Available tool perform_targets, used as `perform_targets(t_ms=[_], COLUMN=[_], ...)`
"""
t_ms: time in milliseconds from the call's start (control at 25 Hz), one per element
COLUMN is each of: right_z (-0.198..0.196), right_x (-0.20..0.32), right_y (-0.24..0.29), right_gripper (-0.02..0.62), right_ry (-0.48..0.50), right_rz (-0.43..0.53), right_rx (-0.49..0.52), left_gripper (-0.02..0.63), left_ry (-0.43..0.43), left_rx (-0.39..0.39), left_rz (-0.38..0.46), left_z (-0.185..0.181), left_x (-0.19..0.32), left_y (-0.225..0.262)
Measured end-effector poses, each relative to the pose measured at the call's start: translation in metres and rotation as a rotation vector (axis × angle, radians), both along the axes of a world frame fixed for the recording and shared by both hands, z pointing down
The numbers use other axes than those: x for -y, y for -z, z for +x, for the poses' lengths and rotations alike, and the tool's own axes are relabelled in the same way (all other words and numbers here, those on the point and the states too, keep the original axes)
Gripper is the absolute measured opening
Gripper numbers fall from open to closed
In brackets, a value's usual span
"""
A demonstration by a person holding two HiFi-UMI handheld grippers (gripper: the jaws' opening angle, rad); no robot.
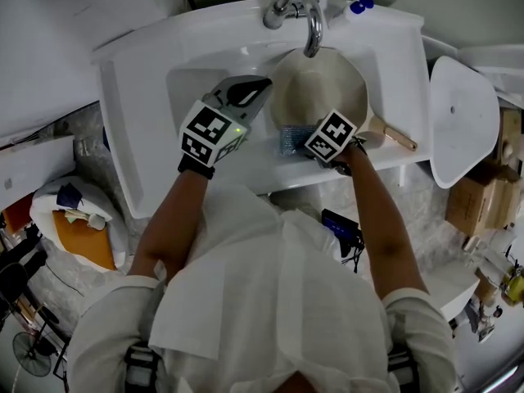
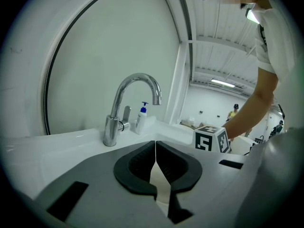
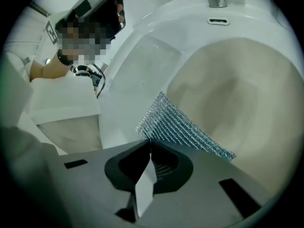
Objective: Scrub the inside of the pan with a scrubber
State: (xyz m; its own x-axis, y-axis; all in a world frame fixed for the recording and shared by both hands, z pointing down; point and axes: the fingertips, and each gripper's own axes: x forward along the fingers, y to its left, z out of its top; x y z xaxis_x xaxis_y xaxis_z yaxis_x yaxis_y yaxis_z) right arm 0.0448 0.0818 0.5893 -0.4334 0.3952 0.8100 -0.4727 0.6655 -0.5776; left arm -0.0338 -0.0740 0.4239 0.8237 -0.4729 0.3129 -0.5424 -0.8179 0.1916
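A beige pan [image 1: 321,87] lies in the white sink [image 1: 135,97] under the faucet, its wooden handle [image 1: 399,138] pointing right over the rim. My right gripper [image 1: 309,144] is at the pan's near edge, shut on a silvery mesh scrubber [image 1: 291,140]. In the right gripper view the scrubber [image 3: 183,127] sticks out from the gripper [image 3: 150,144] over the pan's near rim, with the pan's pale inside [image 3: 242,89] beyond it. My left gripper [image 1: 252,87] hovers over the basin just left of the pan, shut and empty [image 2: 155,144].
A chrome faucet [image 1: 308,16] arches over the pan, with a soap bottle [image 1: 358,6] behind it on the sink's back ledge. A white rounded lid or seat [image 1: 463,117] stands at the right. Bags and boxes sit on the floor either side.
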Motion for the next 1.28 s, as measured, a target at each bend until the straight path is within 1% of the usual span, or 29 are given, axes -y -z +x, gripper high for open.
perform_targets(t_ms=[240, 400, 560, 640, 760, 960, 1040, 1160, 1280], right_z=[0.033, 0.069, 0.112, 0.125, 0.13, 0.13, 0.131, 0.13, 0.129], right_x=[0.001, 0.011, 0.024, 0.032, 0.047, 0.071, 0.083, 0.095, 0.107], right_y=[0.002, 0.004, 0.004, 0.006, 0.018, 0.051, 0.062, 0.077, 0.109], right_gripper=[0.015, 0.015, 0.015, 0.015, 0.015, 0.015, 0.015, 0.015, 0.015], right_ry=[0.001, -0.015, -0.003, -0.01, -0.081, -0.301, -0.391, -0.458, -0.538], right_rz=[0.005, 0.031, 0.096, 0.14, 0.202, 0.307, 0.334, 0.382, 0.453], right_rx=[-0.042, -0.09, -0.181, -0.187, -0.116, 0.091, 0.158, 0.243, 0.39], left_gripper=[0.02, 0.02, 0.02, 0.02, 0.02, 0.02, 0.02, 0.02, 0.02], left_ry=[0.012, 0.036, 0.063, 0.082, 0.115, 0.185, 0.217, 0.264, 0.311], left_rx=[0.017, 0.027, 0.04, 0.042, 0.045, 0.052, 0.062, 0.07, 0.073], left_rz=[-0.005, -0.007, -0.012, -0.01, 0.001, 0.026, 0.033, 0.047, 0.067], left_z=[0.0, 0.003, 0.009, 0.016, 0.028, 0.04, 0.042, 0.045, 0.047], left_x=[-0.004, -0.004, -0.007, -0.007, -0.006, -0.011, -0.013, -0.017, -0.026], left_y=[-0.003, -0.003, -0.003, -0.002, 0.003, 0.019, 0.023, 0.03, 0.042])
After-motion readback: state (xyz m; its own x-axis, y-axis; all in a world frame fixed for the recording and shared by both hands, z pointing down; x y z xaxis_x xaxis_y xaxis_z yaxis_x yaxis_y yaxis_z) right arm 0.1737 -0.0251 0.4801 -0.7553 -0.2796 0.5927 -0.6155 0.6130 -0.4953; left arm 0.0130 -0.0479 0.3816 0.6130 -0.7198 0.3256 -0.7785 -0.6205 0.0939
